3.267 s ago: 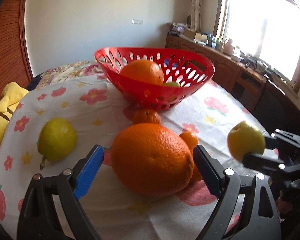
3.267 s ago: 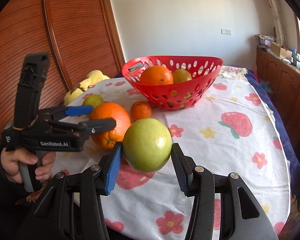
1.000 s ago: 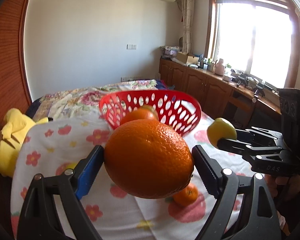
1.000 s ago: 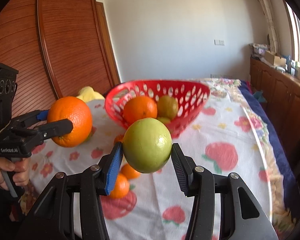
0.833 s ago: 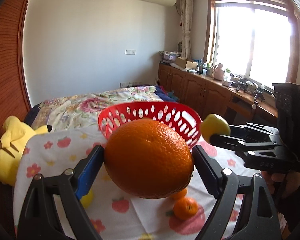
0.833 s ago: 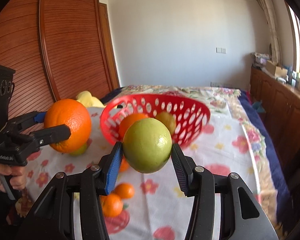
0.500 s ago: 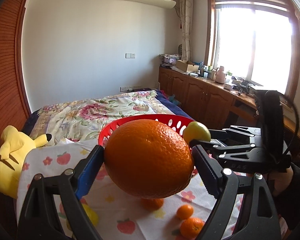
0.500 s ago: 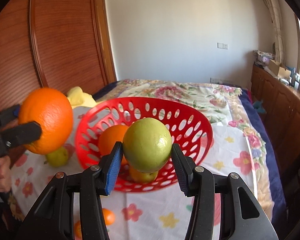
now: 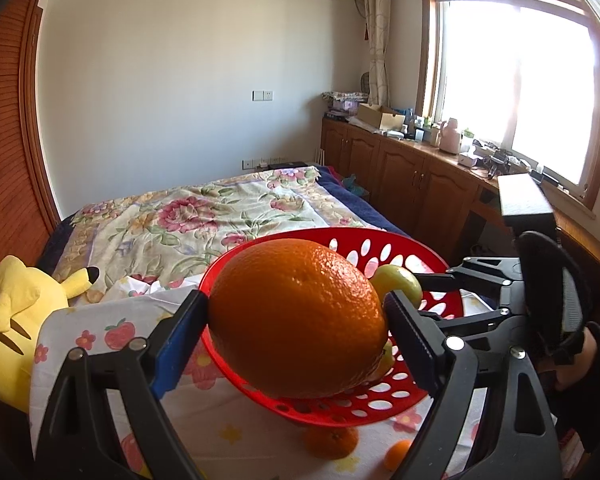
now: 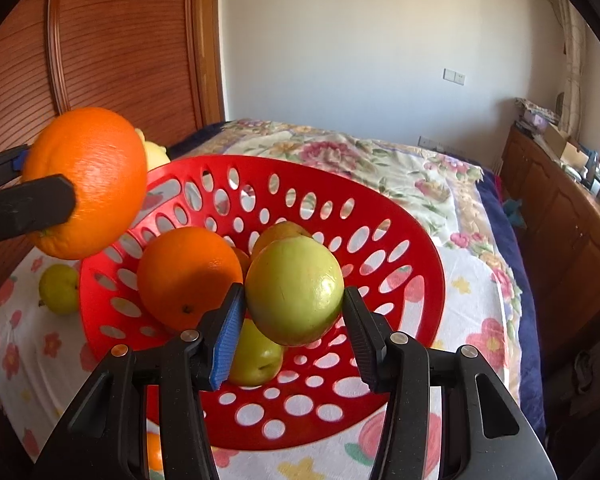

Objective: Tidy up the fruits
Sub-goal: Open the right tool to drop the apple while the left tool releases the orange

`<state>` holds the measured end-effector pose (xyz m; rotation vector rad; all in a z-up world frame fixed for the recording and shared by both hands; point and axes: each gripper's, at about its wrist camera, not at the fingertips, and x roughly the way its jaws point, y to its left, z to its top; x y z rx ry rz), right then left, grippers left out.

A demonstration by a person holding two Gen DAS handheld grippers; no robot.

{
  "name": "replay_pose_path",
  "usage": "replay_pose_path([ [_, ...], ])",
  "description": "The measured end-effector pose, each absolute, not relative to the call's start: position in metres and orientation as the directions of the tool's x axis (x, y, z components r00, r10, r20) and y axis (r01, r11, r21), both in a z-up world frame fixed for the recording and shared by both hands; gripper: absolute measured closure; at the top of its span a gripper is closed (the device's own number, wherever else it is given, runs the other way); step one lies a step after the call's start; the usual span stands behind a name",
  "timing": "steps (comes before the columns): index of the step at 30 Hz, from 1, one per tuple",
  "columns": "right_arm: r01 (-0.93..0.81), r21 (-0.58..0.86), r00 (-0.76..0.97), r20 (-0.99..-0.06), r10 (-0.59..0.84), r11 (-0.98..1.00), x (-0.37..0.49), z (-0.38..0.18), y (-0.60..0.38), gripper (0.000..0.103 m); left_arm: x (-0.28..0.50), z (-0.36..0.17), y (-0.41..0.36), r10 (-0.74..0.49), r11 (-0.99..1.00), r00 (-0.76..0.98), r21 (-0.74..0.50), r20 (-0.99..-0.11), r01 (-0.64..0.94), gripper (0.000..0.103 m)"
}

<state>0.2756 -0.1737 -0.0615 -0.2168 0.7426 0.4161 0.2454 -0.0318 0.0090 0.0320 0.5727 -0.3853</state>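
My left gripper (image 9: 296,320) is shut on a large orange (image 9: 298,324) and holds it in the air at the near left rim of the red perforated basket (image 9: 440,264); the orange also shows in the right wrist view (image 10: 86,182). My right gripper (image 10: 294,326) is shut on a green apple (image 10: 296,290) and holds it over the inside of the basket (image 10: 412,248). In the basket lie an orange (image 10: 188,276), a green fruit (image 10: 256,356) and a partly hidden yellowish fruit (image 10: 276,232).
The basket stands on a white fruit-print cloth (image 10: 472,292). A green pear (image 10: 60,288) lies left of the basket. Small mandarins (image 9: 332,442) lie in front of it. A yellow plush toy (image 9: 16,312) sits at the far left. A floral bedspread (image 9: 220,216) lies behind.
Both grippers have risen and moved forward with their fruit. The apple has gone from beside the basket to over its inside; the orange has reached the basket's rim.
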Motion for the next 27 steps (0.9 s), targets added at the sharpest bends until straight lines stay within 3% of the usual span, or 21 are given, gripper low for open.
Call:
replay_pose_path([
  [16, -0.422, 0.013, 0.684, -0.652, 0.327, 0.907, 0.277, -0.053, -0.184, 0.043, 0.289, -0.004, -0.049, -0.317, 0.929, 0.743, -0.037, -0.589, 0.367, 0.014],
  [27, -0.431, 0.039, 0.689, -0.631, 0.357, 0.901, 0.275, -0.051, -0.187, 0.042, 0.322, -0.002, -0.068, -0.295, 0.928, 0.728, -0.003, -0.618, 0.373, 0.016],
])
